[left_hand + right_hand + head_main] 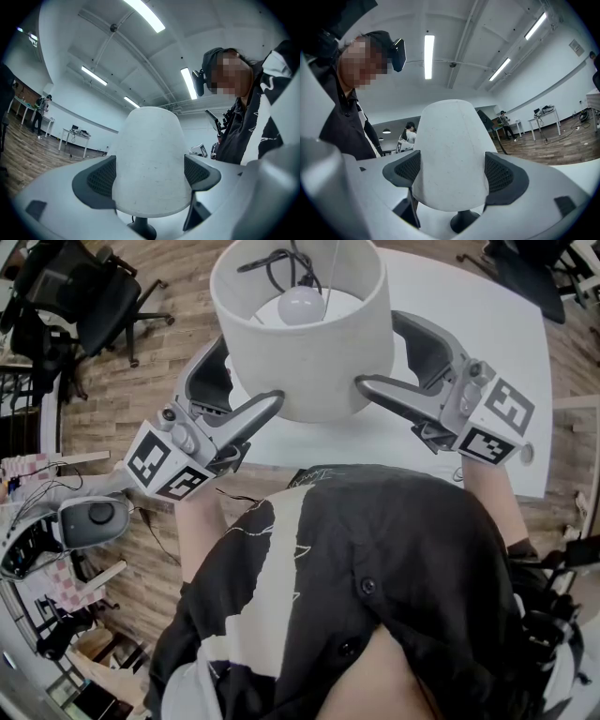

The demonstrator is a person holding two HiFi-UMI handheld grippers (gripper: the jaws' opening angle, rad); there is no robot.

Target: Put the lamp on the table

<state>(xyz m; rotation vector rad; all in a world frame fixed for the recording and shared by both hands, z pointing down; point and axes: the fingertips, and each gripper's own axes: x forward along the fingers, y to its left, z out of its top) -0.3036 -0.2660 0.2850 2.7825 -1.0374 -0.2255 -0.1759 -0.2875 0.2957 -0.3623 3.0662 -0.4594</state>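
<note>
Left gripper [149,174] and right gripper [451,171] jaws each clamp white drum-shade lamp [309,371] between them, opposite sides, likely steadying it over white bench [450,296].

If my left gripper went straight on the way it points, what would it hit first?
The lampshade, almost certainly: it already fills the gap between the jaws of the left gripper, which close on its sides.

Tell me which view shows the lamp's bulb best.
Head view: it looks down through the open top of the shade onto the bulb. Both gripper views show only the shade's outside and the dark base; the bulb is hidden there.
</note>
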